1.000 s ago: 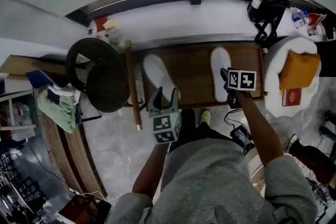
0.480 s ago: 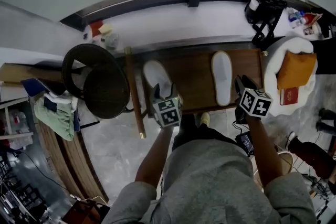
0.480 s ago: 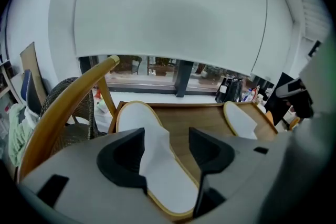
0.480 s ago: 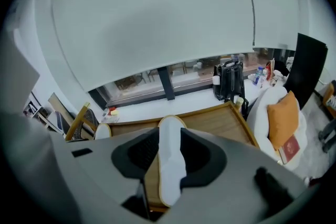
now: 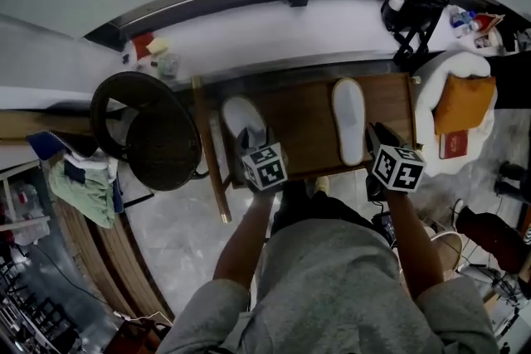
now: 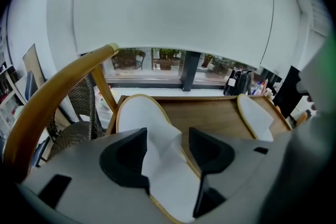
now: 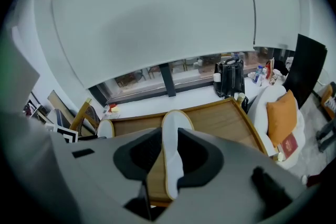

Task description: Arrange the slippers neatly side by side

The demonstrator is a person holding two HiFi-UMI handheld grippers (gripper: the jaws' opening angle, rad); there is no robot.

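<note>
Now the left tongs have come down over the left slipper, where a second ago they hung higher, in front of the near edge of the wooden worktop. Their jaws have just been opening and now stand wide apart. In the left gripper view the white upper of this slipper lies between them, but the pads do not seem to press on it. The right tongs have drawn back from the right slipper and hang near the front right corner of the worktop. Their jaws are a little apart and hold nothing; the right gripper view only looks through the gap at the slipper beyond. This right slipper lies straight, with its toe toward the window, in the same place as before. The left one rests at the left end of the worktop and is slightly slanted, well apart from its partner. So I judge that the right slipper is already placed and the work passes to the left side. The left slipper is yet to be clamped and brought across, until the two lie just beside each other and parallel.
</note>
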